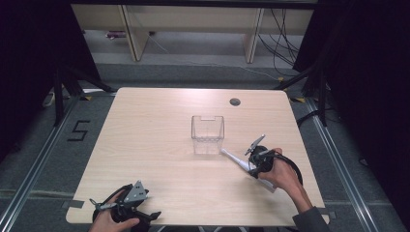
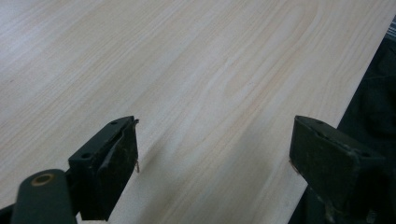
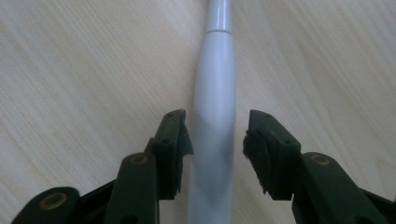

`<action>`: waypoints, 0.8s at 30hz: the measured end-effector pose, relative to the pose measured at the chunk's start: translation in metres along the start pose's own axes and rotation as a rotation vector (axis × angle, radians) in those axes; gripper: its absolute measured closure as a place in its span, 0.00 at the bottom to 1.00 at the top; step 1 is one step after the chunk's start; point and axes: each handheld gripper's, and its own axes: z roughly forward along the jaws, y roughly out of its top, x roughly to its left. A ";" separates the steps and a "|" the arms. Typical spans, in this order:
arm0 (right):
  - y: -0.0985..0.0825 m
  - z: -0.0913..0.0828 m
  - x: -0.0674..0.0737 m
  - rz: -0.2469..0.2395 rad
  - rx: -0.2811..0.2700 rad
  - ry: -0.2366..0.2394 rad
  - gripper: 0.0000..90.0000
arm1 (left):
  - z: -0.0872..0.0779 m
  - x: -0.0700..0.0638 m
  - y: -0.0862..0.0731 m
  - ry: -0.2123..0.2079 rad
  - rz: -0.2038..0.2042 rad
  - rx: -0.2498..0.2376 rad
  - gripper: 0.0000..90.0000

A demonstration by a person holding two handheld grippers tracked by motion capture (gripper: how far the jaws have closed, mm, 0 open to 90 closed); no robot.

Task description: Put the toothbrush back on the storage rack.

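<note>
Item: white electric-toothbrush-style handle (image 3: pixel 212 107), smooth, glossy, tapering to a narrow neck. Lies flat on the bench (image 1: pixel 159 159); long axis runs straight ahead between the right tool's (image 3: pixel 215 140) jaws, neck pointing away towards a clear plastic bin (image 1: pixel 208 134). Jaws straddle it, a gap on one side. Left tool (image 2: pixel 212 149) wide open, empty.

Both grippers have black jaws with brass rivets; the left gripper (image 1: pixel 126 207) carries a grey three-cornered plate.

clear bin (image 1: pixel 208 134): mid-table, upright | grommet hole (image 1: pixel 235 102): far table (image 1: pixel 145 145) edge
</note>
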 end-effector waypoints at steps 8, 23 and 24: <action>0.006 0.011 -0.004 -0.013 0.063 0.036 0.67 | 0.000 0.000 0.000 0.003 0.001 0.002 0.16; 0.012 0.019 -0.011 0.036 0.144 0.101 0.72 | 0.001 0.000 0.000 0.001 0.004 0.003 0.16; 0.013 0.020 -0.013 0.016 0.142 0.106 0.73 | 0.001 0.000 0.000 0.001 0.004 0.003 0.16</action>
